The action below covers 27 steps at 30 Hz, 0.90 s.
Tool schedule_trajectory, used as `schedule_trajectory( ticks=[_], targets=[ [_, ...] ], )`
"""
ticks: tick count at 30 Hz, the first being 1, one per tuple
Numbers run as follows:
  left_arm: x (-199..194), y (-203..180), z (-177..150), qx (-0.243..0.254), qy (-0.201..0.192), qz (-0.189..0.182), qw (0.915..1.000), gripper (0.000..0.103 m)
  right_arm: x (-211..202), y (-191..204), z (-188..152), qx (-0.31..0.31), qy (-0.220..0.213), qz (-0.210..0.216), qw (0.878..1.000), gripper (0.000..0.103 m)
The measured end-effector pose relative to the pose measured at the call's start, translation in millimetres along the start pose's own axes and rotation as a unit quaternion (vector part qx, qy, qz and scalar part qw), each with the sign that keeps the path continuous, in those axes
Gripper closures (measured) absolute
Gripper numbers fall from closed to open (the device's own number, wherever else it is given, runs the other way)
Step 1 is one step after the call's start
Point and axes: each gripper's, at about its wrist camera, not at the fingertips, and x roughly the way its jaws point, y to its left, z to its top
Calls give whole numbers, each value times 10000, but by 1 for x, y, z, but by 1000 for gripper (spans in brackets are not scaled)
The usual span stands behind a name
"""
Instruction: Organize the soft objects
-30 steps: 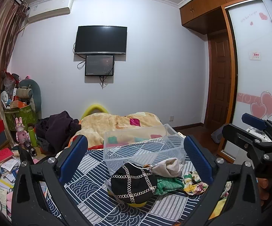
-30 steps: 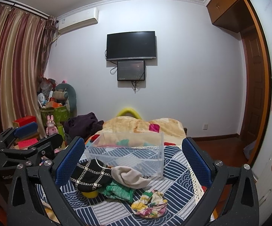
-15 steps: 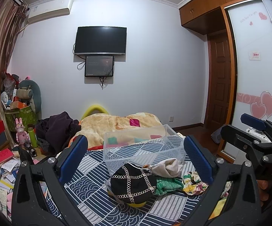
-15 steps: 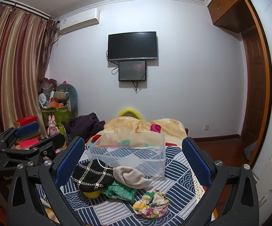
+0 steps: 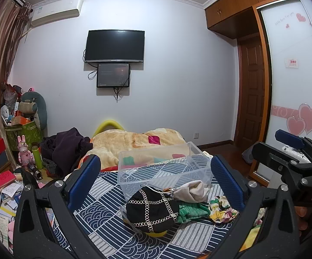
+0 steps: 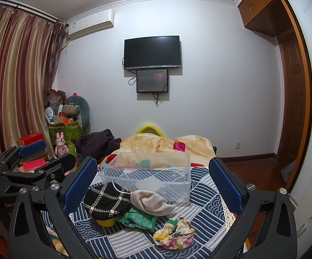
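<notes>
A pile of soft things lies on the blue patterned bedspread (image 5: 104,222): a black item with chain pattern (image 5: 153,209) (image 6: 106,200), a beige cloth (image 5: 190,192) (image 6: 151,201), a green cloth (image 5: 191,209) (image 6: 138,217) and a floral scrunchie (image 5: 219,207) (image 6: 175,233). A clear empty plastic bin (image 5: 162,168) (image 6: 147,172) stands just behind them. My left gripper (image 5: 153,179) and right gripper (image 6: 151,183) are both open and empty, held above the pile.
A beige blanket (image 5: 134,142) and dark clothes (image 5: 67,149) lie at the far end of the bed. Boxes, toys and papers crowd the floor at left (image 5: 2,172). A wardrobe (image 5: 296,86) and a door stand at right. A white suitcase (image 6: 311,200) is at right.
</notes>
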Motion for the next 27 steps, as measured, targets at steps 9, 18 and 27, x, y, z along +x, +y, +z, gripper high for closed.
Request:
schedule_trajectory(
  ticks=[9, 18, 27],
  targets=[
    [3, -4, -7, -27, 73, -38, 10000, 0, 2, -1, -4, 79, 72, 63, 9999, 0],
    [35, 14, -30, -204, 675, 72, 9975, 0, 19, -19, -21, 138, 490, 35, 9987, 0],
    [83, 38, -53, -541, 1465, -210, 9875, 0, 63, -40, -52, 500, 1347, 307, 9891, 1]
  ],
)
